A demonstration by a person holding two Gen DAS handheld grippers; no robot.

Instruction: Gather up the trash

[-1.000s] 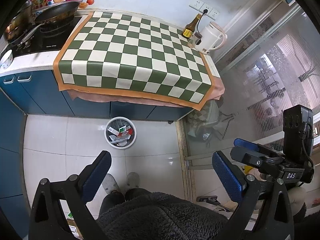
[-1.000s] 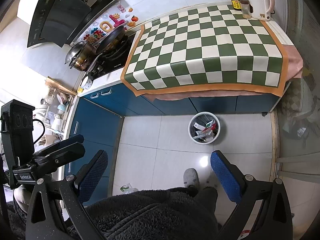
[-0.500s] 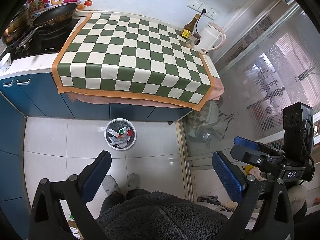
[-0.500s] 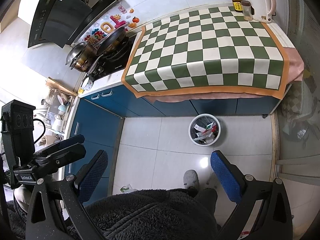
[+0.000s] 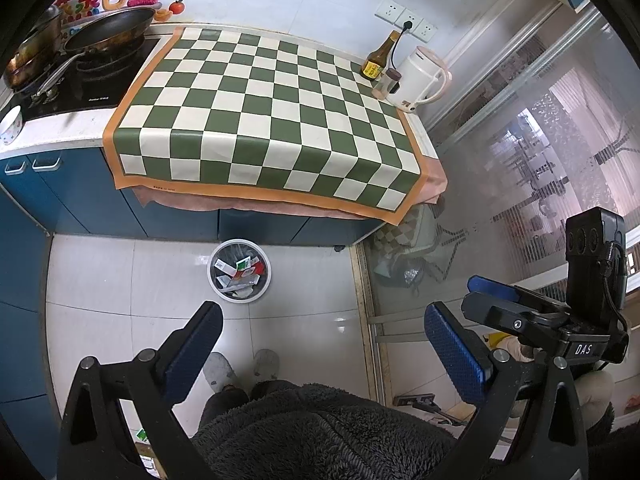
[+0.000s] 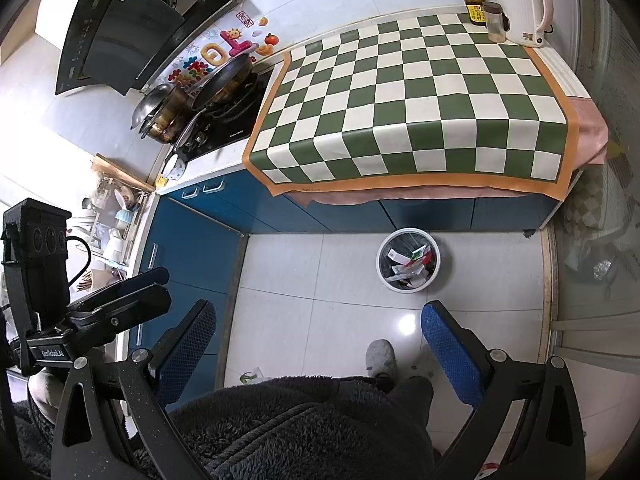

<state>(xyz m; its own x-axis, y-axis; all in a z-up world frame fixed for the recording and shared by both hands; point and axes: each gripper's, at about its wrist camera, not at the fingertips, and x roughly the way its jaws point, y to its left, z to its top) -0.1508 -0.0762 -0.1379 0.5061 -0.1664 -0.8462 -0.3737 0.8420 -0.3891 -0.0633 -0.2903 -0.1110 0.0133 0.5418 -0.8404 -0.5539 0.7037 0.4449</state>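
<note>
While both grippers gape empty, one bin (image 5: 239,270) holds wrappers.

light: bright, even daylight | glare: spot on floor tile (image 6: 406,325) | edges: fisheye-bent, dark corners | focus: sharp

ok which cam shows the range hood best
The right wrist view: the black range hood shows whole, above the stove's pans. The left wrist view cuts it off entirely, showing only the pans at its left edge.

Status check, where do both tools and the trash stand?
Left tool open, empty. Right tool open, empty. Bin holds wrappers. Checkered mat bare.
</note>
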